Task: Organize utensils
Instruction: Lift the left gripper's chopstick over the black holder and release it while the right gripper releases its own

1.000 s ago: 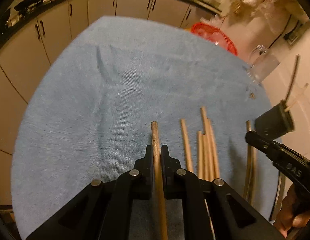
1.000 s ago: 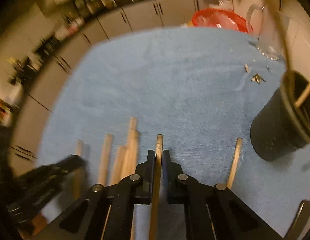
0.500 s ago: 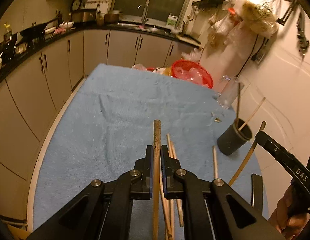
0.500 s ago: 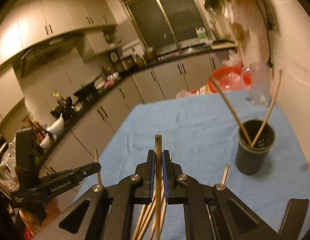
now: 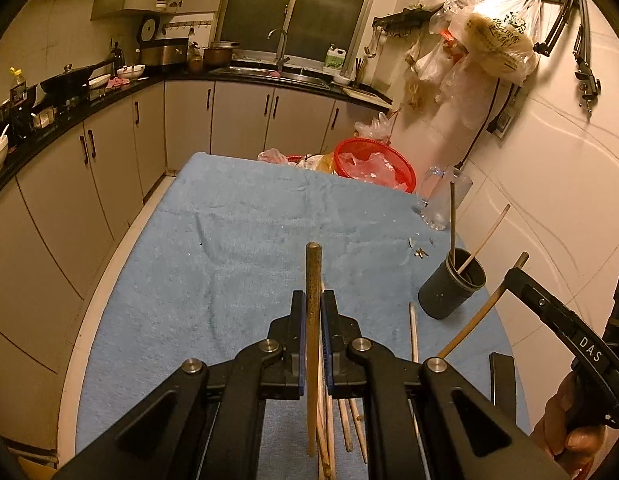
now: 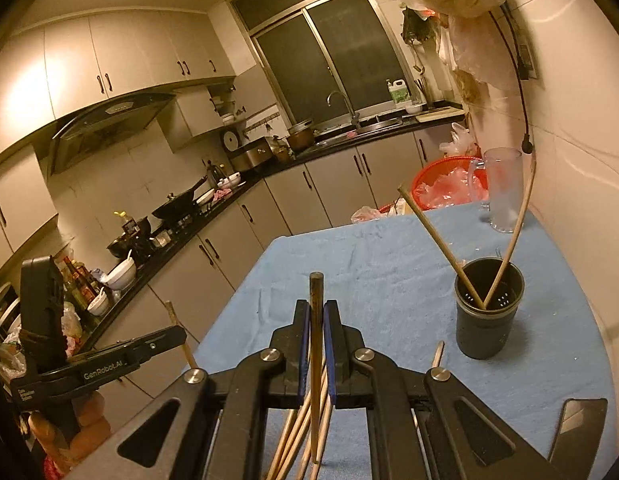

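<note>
My left gripper (image 5: 312, 300) is shut on a wooden chopstick (image 5: 312, 276) and holds it up above the blue towel (image 5: 237, 248). My right gripper (image 6: 316, 310) is shut on a darker chopstick (image 6: 316, 292), also lifted. It shows in the left wrist view at the right (image 5: 513, 276) with its chopstick (image 5: 481, 312). A black cylindrical holder (image 6: 487, 312) stands on the towel at the right with two chopsticks (image 6: 433, 240) leaning in it. It also shows in the left wrist view (image 5: 453, 288). Several loose chopsticks (image 5: 349, 424) lie on the towel below the grippers.
A red basket (image 5: 373, 162) and a clear glass mug (image 6: 503, 192) stand at the table's far right by the wall. A dark flat object (image 6: 577, 428) lies at the near right edge. Kitchen cabinets and a counter (image 5: 109, 92) run along the left and back.
Both grippers have lifted and tilted up from the towel, each with its chopstick. The views now take in the kitchen rather than the towel close up.
</note>
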Demonstrator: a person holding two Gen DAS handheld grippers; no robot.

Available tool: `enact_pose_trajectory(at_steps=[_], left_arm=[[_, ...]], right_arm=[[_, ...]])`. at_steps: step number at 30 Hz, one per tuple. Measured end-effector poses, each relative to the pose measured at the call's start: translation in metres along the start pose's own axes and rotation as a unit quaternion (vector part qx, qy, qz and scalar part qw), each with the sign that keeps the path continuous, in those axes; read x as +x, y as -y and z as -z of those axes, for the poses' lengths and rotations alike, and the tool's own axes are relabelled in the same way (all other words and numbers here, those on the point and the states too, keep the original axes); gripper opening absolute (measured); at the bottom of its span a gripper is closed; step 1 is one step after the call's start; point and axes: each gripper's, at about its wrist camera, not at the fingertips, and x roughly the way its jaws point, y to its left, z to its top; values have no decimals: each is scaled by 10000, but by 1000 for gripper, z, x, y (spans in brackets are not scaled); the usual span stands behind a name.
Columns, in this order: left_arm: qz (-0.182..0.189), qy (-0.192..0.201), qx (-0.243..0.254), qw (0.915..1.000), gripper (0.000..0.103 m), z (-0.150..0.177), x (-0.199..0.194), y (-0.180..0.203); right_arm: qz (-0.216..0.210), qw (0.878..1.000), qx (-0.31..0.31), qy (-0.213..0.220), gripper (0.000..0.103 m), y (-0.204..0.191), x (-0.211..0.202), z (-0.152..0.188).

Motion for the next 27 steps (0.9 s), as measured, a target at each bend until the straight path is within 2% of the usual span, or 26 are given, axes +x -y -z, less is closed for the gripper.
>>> enact_pose_trajectory(at_steps=[27], left_arm=[[30,213,29,9998,7,-3,-19,4]], right_arm=[[-20,9997,-81,239,7,-3,-20,-2]])
